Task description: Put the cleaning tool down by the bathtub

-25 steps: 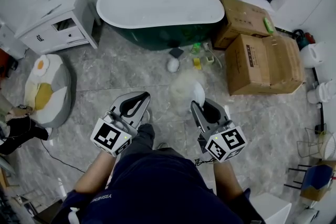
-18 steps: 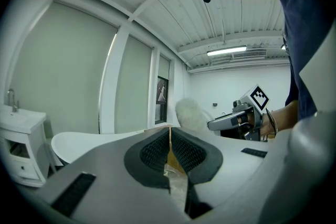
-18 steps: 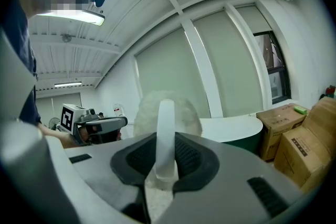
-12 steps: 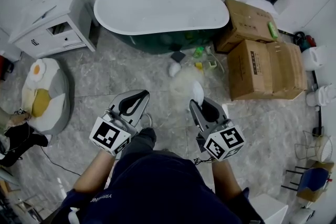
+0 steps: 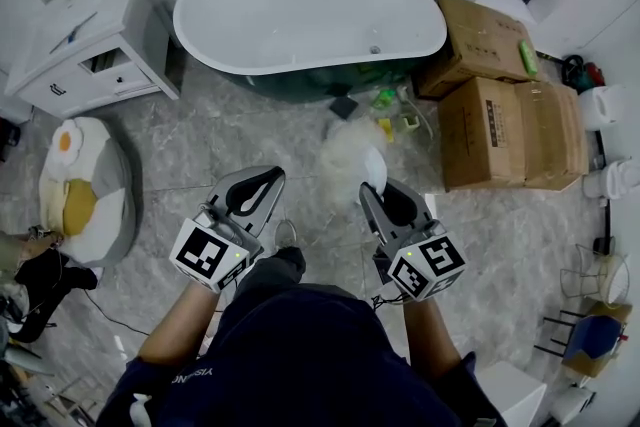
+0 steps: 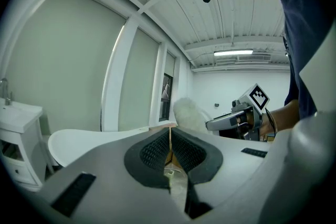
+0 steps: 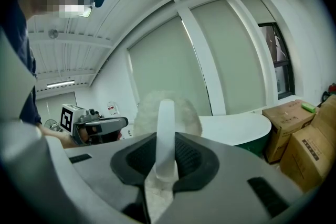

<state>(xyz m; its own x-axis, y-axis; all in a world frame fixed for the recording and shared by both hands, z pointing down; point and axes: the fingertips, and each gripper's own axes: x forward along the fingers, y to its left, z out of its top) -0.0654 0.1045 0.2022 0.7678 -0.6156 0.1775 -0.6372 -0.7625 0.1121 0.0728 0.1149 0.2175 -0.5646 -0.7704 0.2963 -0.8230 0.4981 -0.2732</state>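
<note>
The bathtub [image 5: 300, 15] sits larger and closer ahead of both claws than a second ago, and the small clutter on the floor [image 5: 385, 115] at its foot has drawn nearer to them; the claws themselves keep the same pose side by side. The right claw [image 5: 385, 200] is clamped on the white handle of the duster [image 5: 350, 153], whose fluffy head sticks out just beyond its tips, toward the tub. The left claw [image 5: 262, 180], level with it on the other side, has its jaws together on nothing. So the carrying looks nearly finished, but the putting down has not begun: the duster is off the floor and the tub is a short way ahead of the claw. What's left, I'd say, is closing that last stretch, lowering and letting go. As for writing, the cardboard boxes [image 5: 500, 105] off beyond the right claw carry dark print too small to read, and each claw's cube shows only a black-and-white square marker.
</note>
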